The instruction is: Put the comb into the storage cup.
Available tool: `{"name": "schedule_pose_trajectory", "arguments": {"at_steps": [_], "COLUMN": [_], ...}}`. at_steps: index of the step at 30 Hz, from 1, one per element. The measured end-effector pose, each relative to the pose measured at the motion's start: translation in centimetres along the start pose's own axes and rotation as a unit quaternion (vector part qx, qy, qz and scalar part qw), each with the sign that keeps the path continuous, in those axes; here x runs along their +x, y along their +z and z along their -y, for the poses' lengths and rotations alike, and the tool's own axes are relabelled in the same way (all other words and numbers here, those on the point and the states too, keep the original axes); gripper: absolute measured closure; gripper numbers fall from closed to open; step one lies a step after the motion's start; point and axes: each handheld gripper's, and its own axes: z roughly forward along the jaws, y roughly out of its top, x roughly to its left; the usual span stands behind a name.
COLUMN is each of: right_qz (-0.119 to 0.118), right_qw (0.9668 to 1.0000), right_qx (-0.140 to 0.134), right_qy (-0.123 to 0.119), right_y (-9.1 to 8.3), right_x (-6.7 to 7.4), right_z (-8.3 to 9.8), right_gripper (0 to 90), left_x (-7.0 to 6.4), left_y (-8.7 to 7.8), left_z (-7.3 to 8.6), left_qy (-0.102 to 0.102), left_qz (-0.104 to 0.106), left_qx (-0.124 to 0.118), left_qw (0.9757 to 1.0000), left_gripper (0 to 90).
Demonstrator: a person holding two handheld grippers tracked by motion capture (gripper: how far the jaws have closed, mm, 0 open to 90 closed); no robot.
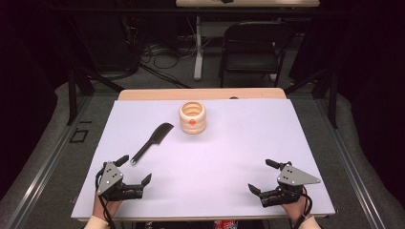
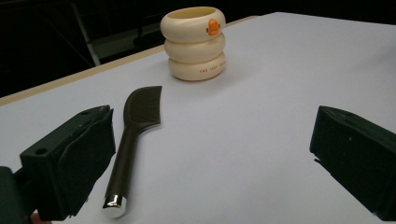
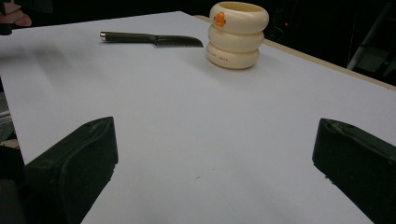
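Left tongs point(image 1: 135, 169) sit at the near left corner of the worktop point(image 1: 229, 157), jaws spread wide, nothing between them. In the left gripper view the same tongs point(image 2: 210, 154) frame bare white surface, with the comb point(image 2: 133, 135) lying just inside the left jaw.

Comb point(image 1: 152, 142): dark, flat on the worktop, left of centre, set diagonally. Its metal-tipped handle end points toward the left tongs and lies near their upper jaw, not touching. Toothed head points away, toward the cup.

Cup point(image 1: 192, 117): cream, three stacked rounded rings, upright, open top, small orange mark on the upper ring. It stands at the far middle of the worktop, near the comb head but apart from it. In the right gripper view the cup point(image 3: 237, 35) sits just beside the comb point(image 3: 152, 39) tip.

Right tongs point(image 1: 260, 177) rest at the near right corner, jaws also wide apart and empty, well away from comb and cup. A hand point(image 1: 298, 210) grips them from below.
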Motion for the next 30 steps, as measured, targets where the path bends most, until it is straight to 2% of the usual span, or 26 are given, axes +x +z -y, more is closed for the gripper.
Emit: {"name": "schedule_pose_trajectory", "arguments": {"at_steps": [21, 30], "right_qz": [0.001, 0.000], "right_qw": [1.0000, 1.0000], "right_qx": [0.002, 0.006], "right_qy": [-0.001, 0.001], "right_y": [0.0, 0.0], "right_x": [-0.1, 0.0], "right_z": [0.0, 0.0], "right_gripper": [0.0, 0.0], "left_x": [1.4, 1.7], "left_y": [2.3, 3.0], "left_z": [-0.5, -1.0], "left_qy": [-0.002, 0.012], "left_qz": [-0.026, -0.036], "left_qx": [0.035, 0.055], "left_qw": [0.9991, 0.9978], "left_gripper": [0.2, 0.2]}}
